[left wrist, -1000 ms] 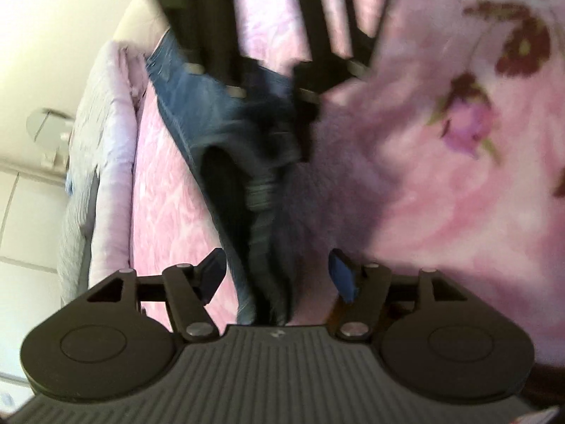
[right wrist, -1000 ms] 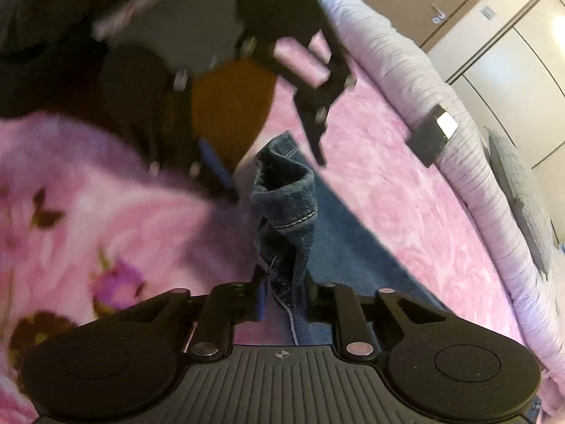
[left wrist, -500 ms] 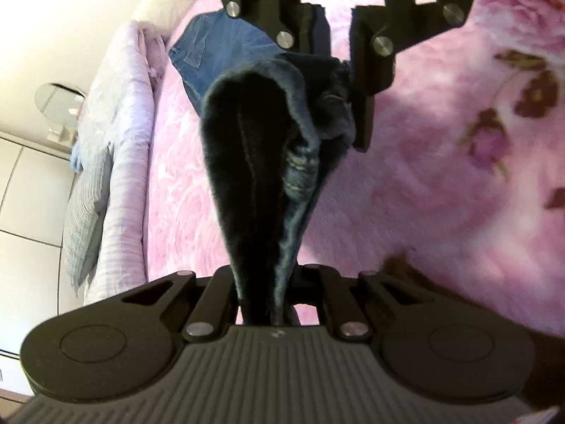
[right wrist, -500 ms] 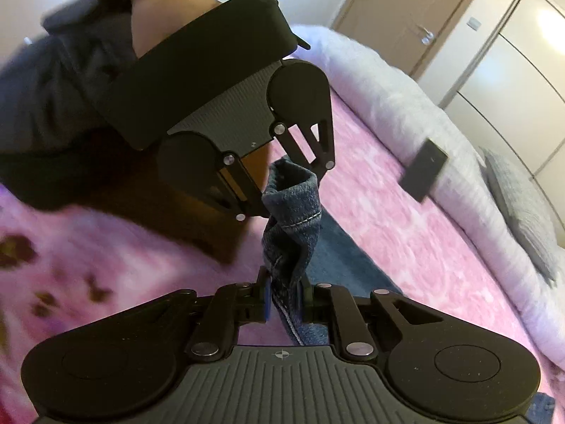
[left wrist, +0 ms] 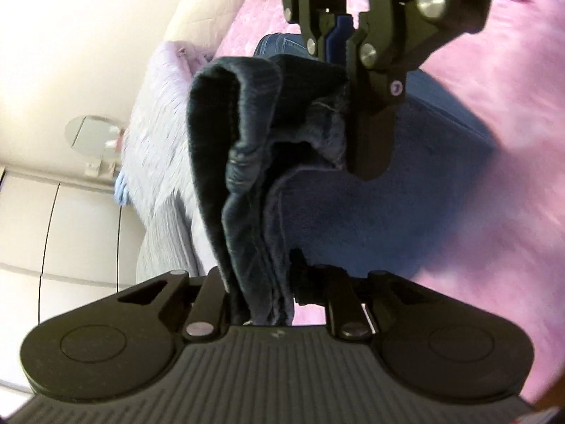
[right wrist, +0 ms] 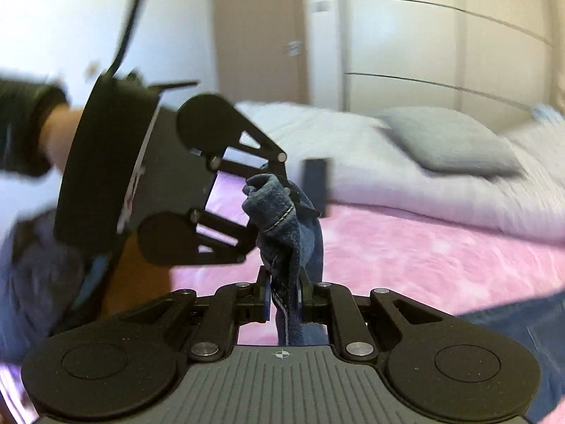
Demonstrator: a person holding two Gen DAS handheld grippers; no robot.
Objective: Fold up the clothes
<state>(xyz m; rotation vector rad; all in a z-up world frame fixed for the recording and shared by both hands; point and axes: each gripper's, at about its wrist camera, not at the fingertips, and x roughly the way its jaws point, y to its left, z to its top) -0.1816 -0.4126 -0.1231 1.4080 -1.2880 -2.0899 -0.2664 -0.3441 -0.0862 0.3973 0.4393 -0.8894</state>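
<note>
Both grippers had risen off the pink bedspread [right wrist: 441, 258] since the earlier frames, lifting the jeans [left wrist: 247, 183]. White wardrobes [right wrist: 441, 42], a grey pillow [right wrist: 452, 141] and a brown door [right wrist: 261, 31] stood behind. No writing was legible. Left gripper [left wrist: 261, 304], jaws just slightly reopened, and right gripper [right wrist: 284, 300] each pinched denim.

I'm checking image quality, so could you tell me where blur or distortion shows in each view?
Left wrist view: fisheye bends the wardrobe; the pink blanket smears at right, the jeans fairly sharp. Right wrist view: bed and sleeve streaked by motion; near claw crisp.
</note>
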